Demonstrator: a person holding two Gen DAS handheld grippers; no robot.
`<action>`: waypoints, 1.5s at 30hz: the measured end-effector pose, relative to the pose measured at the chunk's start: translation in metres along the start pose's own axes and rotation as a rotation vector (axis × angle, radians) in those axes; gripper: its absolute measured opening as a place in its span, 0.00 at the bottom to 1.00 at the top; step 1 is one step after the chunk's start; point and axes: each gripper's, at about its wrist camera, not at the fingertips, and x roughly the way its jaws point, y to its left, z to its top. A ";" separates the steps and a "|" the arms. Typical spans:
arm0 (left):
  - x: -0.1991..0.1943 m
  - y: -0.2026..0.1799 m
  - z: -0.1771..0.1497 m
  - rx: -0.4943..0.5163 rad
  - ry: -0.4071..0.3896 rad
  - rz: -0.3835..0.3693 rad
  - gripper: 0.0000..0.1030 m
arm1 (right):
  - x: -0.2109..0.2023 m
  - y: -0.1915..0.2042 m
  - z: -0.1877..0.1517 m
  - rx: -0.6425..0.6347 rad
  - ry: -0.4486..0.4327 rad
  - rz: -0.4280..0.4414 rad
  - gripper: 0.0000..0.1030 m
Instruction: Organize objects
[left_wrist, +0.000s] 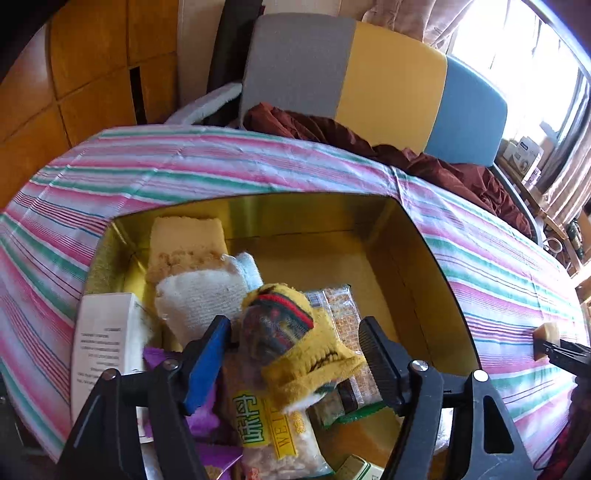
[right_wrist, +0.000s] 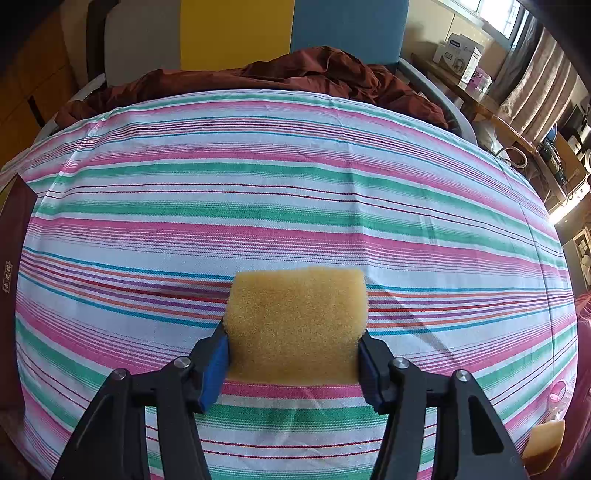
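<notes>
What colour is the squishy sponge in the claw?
Yellow-orange sponge, held in the right claw; clearest in the right wrist view.

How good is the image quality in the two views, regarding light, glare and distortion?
Left wrist view: the window at top right is blown out to white, the gold box wall gives a soft sheen, and the fisheye bends the striped cloth into an arc. Right wrist view: even daylight, the sponge is sharp, a faint shadow falls to its right, and the stripes bulge.
</notes>
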 end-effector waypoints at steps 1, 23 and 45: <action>-0.006 -0.002 -0.001 0.011 -0.023 0.018 0.70 | 0.000 0.000 0.000 0.000 -0.001 -0.001 0.58; -0.126 0.025 -0.049 -0.009 -0.285 0.148 1.00 | -0.117 0.230 0.008 -0.366 -0.249 0.419 0.59; -0.130 0.062 -0.079 -0.146 -0.259 0.257 1.00 | -0.100 0.303 -0.034 -0.417 -0.216 0.404 0.82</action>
